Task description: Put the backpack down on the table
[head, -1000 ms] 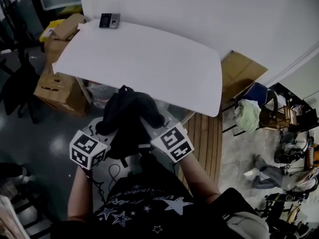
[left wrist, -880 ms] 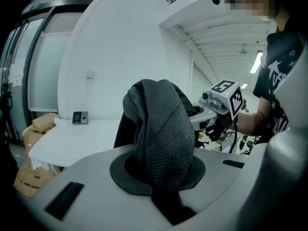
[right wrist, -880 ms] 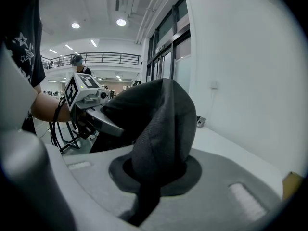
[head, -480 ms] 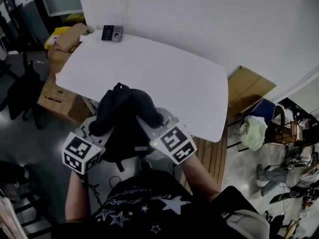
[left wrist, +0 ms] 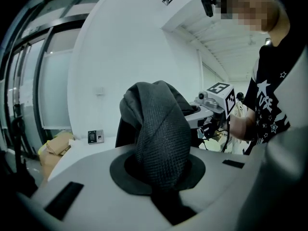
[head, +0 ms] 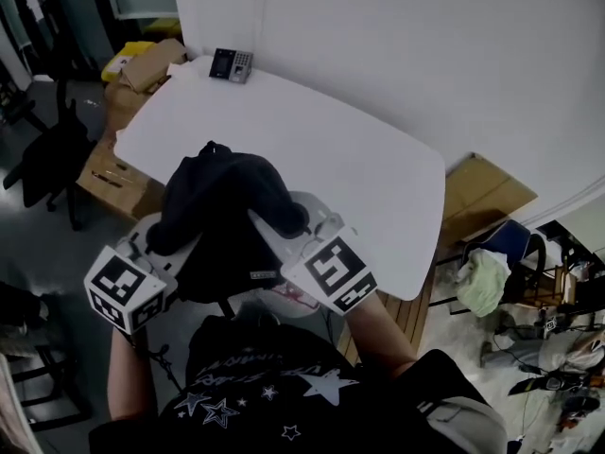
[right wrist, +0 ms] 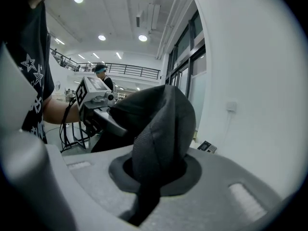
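The black backpack [head: 222, 211] hangs in the air between both grippers, over the near edge of the white table [head: 369, 164]. My left gripper [head: 168, 242] is shut on a mesh strap of the backpack [left wrist: 159, 134], which fills the gap between its jaws. My right gripper [head: 276, 227] is shut on another fold of the backpack [right wrist: 161, 129]. The two grippers face each other across the bag: the right one [left wrist: 216, 105] shows in the left gripper view, the left one [right wrist: 94, 97] in the right gripper view. The bag's underside is hidden.
A small keypad device [head: 232, 64] lies at the table's far corner. Cardboard boxes [head: 142, 64] and a black chair [head: 47, 159] stand left of the table. A brown board [head: 487, 192] and floor clutter [head: 484, 277] are to the right.
Both grippers have risen and moved forward with the backpack, which now overlaps the table's near edge. Their grips have not changed.
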Motion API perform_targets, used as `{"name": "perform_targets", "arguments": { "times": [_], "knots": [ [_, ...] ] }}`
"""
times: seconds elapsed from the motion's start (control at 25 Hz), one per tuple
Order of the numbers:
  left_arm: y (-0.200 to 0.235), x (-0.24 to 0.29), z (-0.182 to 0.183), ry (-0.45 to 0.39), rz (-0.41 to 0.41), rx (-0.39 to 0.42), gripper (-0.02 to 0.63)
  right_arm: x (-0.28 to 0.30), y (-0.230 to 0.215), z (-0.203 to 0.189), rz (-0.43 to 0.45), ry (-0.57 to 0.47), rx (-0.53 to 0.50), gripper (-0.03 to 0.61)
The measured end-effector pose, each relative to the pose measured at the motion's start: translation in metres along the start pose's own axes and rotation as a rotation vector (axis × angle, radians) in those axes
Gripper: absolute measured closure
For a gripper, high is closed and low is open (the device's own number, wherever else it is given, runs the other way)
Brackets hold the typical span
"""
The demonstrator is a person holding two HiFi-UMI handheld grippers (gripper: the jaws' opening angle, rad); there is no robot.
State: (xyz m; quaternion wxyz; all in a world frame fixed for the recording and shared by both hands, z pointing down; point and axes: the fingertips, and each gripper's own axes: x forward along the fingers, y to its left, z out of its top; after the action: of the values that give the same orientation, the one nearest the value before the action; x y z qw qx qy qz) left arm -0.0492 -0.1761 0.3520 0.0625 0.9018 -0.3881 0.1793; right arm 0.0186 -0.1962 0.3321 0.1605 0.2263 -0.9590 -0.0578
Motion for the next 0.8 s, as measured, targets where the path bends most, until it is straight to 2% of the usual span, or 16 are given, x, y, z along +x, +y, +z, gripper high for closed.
{"name": "perform_targets", "arguments": {
  "times": [0.16, 0.28, 0.8],
  "knots": [
    [0.023, 0.010, 0.013, -0.048, 0.035, 0.009, 0.561, 0.016, -0.021, 0.008, -0.035, -0.020, -0.026, 0.548],
    [0.045, 0.018, 0.020, -0.055, 0.040, 0.033, 0.561, 0.032, -0.035, 0.012, -0.066, -0.015, -0.025, 0.548],
    [0.160, 0.057, 0.041, -0.102, -0.149, 0.101, 0.561, 0.117, -0.106, 0.038, -0.244, 0.016, -0.007, 0.548]
  ]
}}
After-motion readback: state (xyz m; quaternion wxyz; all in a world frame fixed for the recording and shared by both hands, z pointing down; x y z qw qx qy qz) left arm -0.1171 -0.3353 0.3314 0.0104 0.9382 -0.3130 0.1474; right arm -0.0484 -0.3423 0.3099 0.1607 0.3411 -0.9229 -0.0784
